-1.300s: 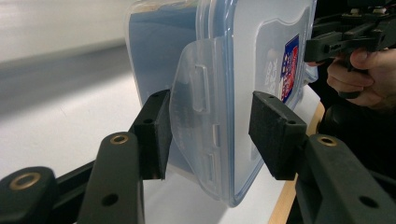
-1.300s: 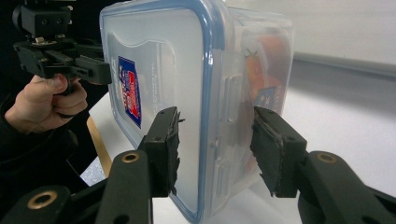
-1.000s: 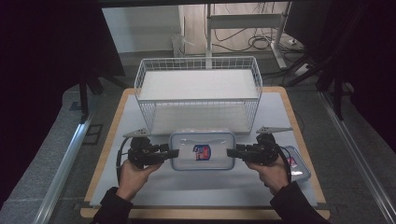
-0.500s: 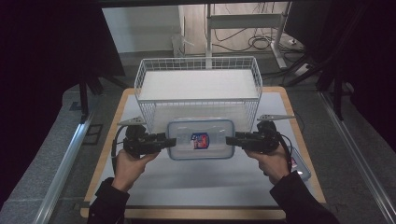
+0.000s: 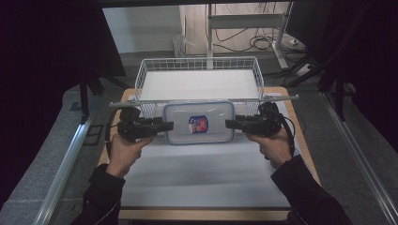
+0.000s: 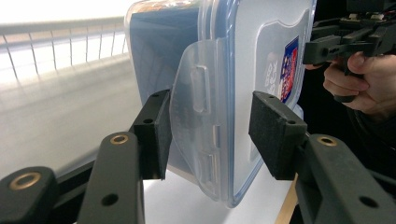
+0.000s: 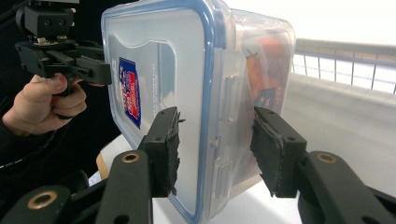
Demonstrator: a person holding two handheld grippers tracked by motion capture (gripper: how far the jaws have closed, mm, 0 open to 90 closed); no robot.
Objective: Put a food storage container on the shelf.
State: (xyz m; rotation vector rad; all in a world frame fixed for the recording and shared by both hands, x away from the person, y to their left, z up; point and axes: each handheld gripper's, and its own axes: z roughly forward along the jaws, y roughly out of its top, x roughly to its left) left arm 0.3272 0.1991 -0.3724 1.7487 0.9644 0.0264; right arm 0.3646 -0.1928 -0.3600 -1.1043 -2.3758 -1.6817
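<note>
High view: a person's two hand-held grippers carry a clear lidded container [image 5: 199, 123] between them, the left gripper [image 5: 165, 125] at its left end and the right gripper [image 5: 230, 124] at its right. The box now hangs just at the near rim of the white wire basket [image 5: 199, 70], its far edge level with the basket's front rail. One second ago it lay nearer the person, low over the white table mat [image 5: 202, 173]; half a second ago it was partway out. It has travelled steadily away from the person and up, which suggests the lift is done and the carry into the basket is well under way, with only the crossing of the rim and the lowering left.

Left gripper view: the jaws stand partly open around the container's side latch [image 6: 198, 130]. One pad [image 6: 158, 135] lies against the latch flap; the other pad [image 6: 273, 133] sits just off the lid face. Whether it grips firmly cannot be told. The other hand [image 6: 362, 77] holds its gripper beyond the box.

Right gripper view: the jaws straddle the opposite end latch [image 7: 224, 121], both pads close to the plastic, a sliver of gap on the lid side. The basket wall [image 7: 345, 63] shows behind.
</note>
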